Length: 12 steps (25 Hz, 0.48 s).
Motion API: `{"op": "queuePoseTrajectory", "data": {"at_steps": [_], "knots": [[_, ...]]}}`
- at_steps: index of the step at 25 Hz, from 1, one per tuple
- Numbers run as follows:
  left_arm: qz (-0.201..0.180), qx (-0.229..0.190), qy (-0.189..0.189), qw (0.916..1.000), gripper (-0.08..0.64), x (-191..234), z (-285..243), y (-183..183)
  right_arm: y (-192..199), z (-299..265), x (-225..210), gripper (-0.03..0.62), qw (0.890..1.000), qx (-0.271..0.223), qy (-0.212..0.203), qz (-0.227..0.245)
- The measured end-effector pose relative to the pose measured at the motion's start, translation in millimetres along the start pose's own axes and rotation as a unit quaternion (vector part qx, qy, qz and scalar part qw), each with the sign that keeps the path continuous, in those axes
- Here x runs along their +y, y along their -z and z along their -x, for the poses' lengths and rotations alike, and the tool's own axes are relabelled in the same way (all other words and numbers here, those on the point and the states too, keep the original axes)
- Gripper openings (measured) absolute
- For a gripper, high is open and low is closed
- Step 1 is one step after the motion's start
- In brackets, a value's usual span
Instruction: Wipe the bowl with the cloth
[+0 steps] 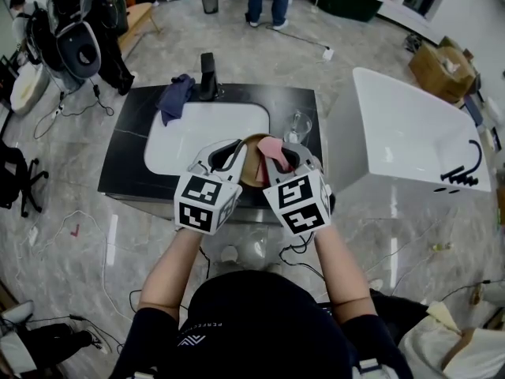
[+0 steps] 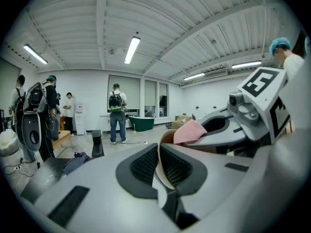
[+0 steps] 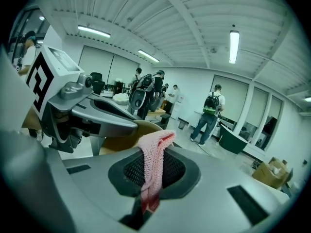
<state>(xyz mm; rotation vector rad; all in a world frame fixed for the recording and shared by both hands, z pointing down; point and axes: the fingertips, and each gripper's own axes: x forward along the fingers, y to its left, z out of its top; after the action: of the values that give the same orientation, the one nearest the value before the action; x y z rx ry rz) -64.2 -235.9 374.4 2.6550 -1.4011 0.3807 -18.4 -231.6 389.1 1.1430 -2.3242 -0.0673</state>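
Observation:
A tan bowl [image 1: 249, 166] is held tilted on edge above the right end of the sink. My left gripper [image 1: 230, 156] is shut on the bowl's rim; in the left gripper view the thin rim [image 2: 161, 171] runs between the dark pads. My right gripper [image 1: 278, 159] is shut on a pink knitted cloth [image 1: 268, 148], which lies against the inside of the bowl. In the right gripper view the cloth [image 3: 152, 163] hangs pinched between the jaws, with the bowl [image 3: 130, 139] and the left gripper [image 3: 99, 115] just behind it.
A white sink basin [image 1: 201, 133] is set in a black counter [image 1: 126, 152]. A black faucet [image 1: 207, 76] and a dark blue cloth [image 1: 175, 97] sit at its back, a clear glass [image 1: 297, 126] at the right. A white bathtub [image 1: 410, 133] stands to the right. People stand farther off.

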Motion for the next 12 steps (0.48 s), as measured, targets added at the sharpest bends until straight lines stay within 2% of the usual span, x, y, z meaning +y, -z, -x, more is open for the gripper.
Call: {"op": "queuePoseTrajectory", "data": {"at_steps": [5,12], "knots": [[-0.007,-0.003,0.017,0.9998,0.020,-7,-2,-5,-6,-4,2,0.043,1.000,0.000,0.007,0.014],[-0.021,0.001,0.017,0.9996,0.019,-10,-3,-10,-6,-5,-1,0.043,0.999,0.008,0.032,0.042]]}}
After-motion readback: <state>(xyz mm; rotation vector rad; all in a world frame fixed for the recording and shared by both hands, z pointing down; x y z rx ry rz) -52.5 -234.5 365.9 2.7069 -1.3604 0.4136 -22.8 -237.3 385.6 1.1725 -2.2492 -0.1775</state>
